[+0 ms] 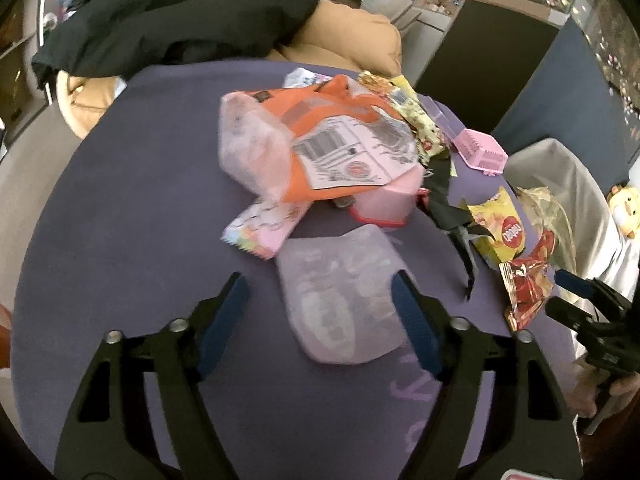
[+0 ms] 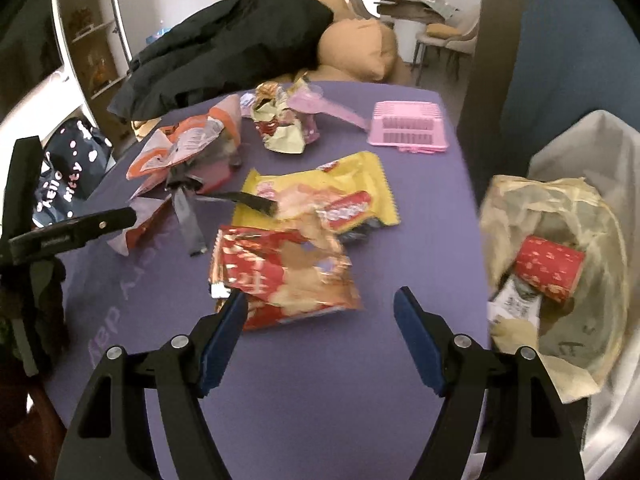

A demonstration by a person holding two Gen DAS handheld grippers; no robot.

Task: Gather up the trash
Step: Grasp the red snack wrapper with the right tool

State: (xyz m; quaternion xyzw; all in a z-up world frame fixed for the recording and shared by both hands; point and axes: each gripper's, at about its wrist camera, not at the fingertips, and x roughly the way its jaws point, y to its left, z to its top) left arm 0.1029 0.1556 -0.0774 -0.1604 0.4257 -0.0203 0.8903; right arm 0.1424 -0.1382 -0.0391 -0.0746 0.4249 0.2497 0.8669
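Left gripper (image 1: 320,300) stood with jaws apart over the purple table (image 1: 140,220). A clear plastic bag (image 1: 340,300) lay flat between the blue pads (image 1: 222,320); right pad looked just at the bag's edge, left pad apart from it, no grip visible.

Right gripper (image 2: 320,320) had jaws wide apart, nothing clamped. A red snack wrapper (image 2: 288,276) lay crumpled just ahead, its near-left corner beside the left pad, shiny, torn open, blurred.

Right of the table, the bin (image 2: 580,152) with a white liner stood close to the table edge. Inside: a yellowish plastic bag (image 2: 552,204), a red paper cup (image 2: 548,268) on its side, some white paper. Bin opening was unobstructed from the right gripper's side.

Farther in, a yellow snack bag (image 2: 340,196) lay flat, touching the red wrapper's far edge. A black strip (image 2: 248,200) lay across its left end, leading into a tangle of black and grey ribbon (image 2: 188,216).

Left of that, the main pile: an orange wrapper (image 1: 320,140) with barcode label up, stacked on a pink tub (image 1: 392,196) and a pastel pink packet (image 1: 260,232). This pile sat directly beyond the clear bag.

Far side: a crumpled gold-and-red foil wrapper (image 2: 280,120), a lilac scoop (image 2: 320,106), a pink slotted basket (image 2: 408,124) near the far-right corner, well apart from the wrappers.

Beyond the table: a black jacket (image 2: 224,52) draped over tan cushions (image 2: 360,48), overhanging the far-left edge.
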